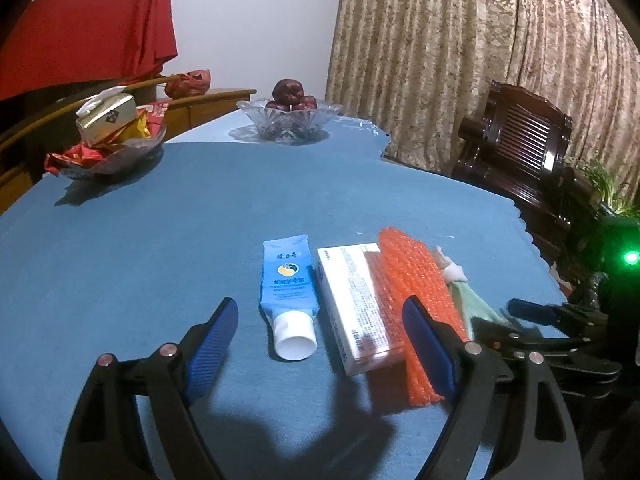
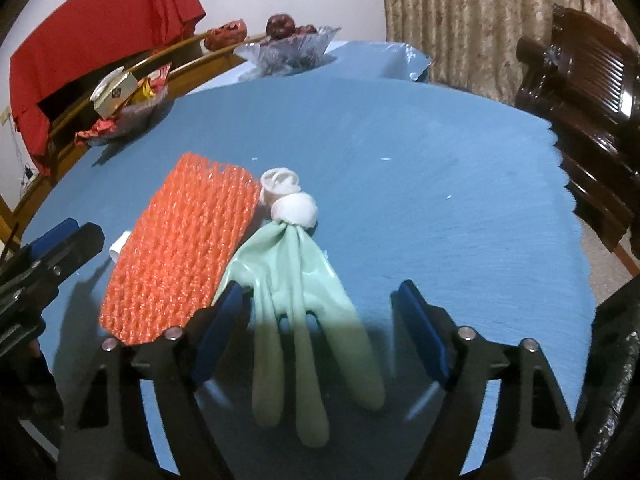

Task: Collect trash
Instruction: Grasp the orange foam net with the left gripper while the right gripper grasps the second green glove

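On the blue tablecloth lie a blue tube with a white cap (image 1: 289, 298), a white medicine box (image 1: 354, 306), an orange foam net (image 1: 416, 304) and a pale green rubber glove (image 2: 304, 304) with a rolled white cuff (image 2: 294, 204). My left gripper (image 1: 320, 342) is open just above the table, its fingers on either side of the tube and box. My right gripper (image 2: 320, 324) is open with the glove's fingers lying between its jaws. The net (image 2: 184, 252) lies left of the glove. The right gripper also shows in the left wrist view (image 1: 536, 312).
A glass dish of snack packets and a small box (image 1: 108, 140) stands at the far left. A glass bowl of dark red fruit (image 1: 290, 114) stands at the far edge. A dark wooden chair (image 1: 520, 152) is right of the table. A black bag (image 2: 616, 392) hangs at the right.
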Demonstrator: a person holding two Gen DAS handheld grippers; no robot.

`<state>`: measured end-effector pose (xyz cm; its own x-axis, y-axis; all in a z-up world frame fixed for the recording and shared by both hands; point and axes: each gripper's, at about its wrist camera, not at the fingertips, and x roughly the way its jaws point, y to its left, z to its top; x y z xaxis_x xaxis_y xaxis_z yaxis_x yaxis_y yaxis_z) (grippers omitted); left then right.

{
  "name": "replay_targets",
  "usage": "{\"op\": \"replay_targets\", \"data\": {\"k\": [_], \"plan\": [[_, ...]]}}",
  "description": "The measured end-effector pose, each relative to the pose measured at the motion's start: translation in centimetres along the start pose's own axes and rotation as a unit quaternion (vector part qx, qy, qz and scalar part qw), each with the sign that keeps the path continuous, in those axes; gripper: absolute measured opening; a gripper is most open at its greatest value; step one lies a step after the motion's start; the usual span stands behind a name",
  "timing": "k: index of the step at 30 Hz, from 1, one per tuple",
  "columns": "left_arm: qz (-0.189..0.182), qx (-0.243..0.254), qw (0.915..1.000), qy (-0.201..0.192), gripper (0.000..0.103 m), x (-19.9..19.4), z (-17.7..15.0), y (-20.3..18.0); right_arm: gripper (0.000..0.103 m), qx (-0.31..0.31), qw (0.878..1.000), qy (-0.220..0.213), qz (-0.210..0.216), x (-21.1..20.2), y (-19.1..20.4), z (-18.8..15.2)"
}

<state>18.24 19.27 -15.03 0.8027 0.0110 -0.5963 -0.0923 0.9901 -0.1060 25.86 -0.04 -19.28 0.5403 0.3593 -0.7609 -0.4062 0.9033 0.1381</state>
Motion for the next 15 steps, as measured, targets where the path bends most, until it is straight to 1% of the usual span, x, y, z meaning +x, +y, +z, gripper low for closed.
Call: {"op": "replay_targets", "data": {"k": [1, 2, 3, 4, 5, 6, 8, 9, 11, 15], "plan": [[-0.003, 0.001, 1.0000, 0.000, 0.082, 0.1, 0.0, -0.1, 0.065, -0.004, 1.000, 0.005, 0.003, 0.2, 0.1, 0.0], [-0.004, 0.002, 1.0000, 0.000, 0.082, 0.1, 0.0, -0.2, 0.061, -0.006, 1.000, 0.007, 0.003, 0.3, 0.3, 0.1], [-0.006, 0.003, 1.0000, 0.000, 0.082, 0.1, 0.0, -0.4, 0.054, -0.010, 1.000, 0.007, 0.007, 0.3, 0.5, 0.1], [-0.008, 0.006, 0.9999, 0.001, 0.082, 0.2, 0.0, -0.6, 0.050, -0.012, 1.000, 0.007, 0.012, 0.3, 0.6, 0.1], [-0.010, 0.008, 0.9999, 0.002, 0.081, 0.2, 0.0, -0.8, 0.042, -0.014, 1.000, 0.006, 0.016, 0.3, 0.7, 0.1], [-0.012, 0.008, 0.9999, 0.003, 0.081, 0.3, 0.1, -0.9, 0.032, -0.015, 1.000, 0.007, 0.023, 0.3, 0.6, 0.0], [-0.015, 0.010, 0.9998, 0.004, 0.080, 0.4, 0.1, -1.3, 0.022, -0.020, 0.999, 0.006, 0.035, 0.1, 0.7, -0.1], [-0.016, 0.011, 0.9998, 0.004, 0.080, 0.4, 0.2, -1.5, 0.019, -0.022, 0.999, 0.005, 0.037, 0.0, 0.7, -0.2], [-0.021, 0.013, 0.9997, 0.005, 0.079, 0.6, 0.3, -1.9, 0.018, -0.027, 0.999, -0.002, 0.035, -0.4, 0.8, -0.2], [-0.030, 0.018, 0.9993, 0.009, 0.078, 1.1, 0.4, -2.9, 0.016, -0.022, 0.999, -0.014, 0.028, -1.3, 0.2, -0.4]]}}
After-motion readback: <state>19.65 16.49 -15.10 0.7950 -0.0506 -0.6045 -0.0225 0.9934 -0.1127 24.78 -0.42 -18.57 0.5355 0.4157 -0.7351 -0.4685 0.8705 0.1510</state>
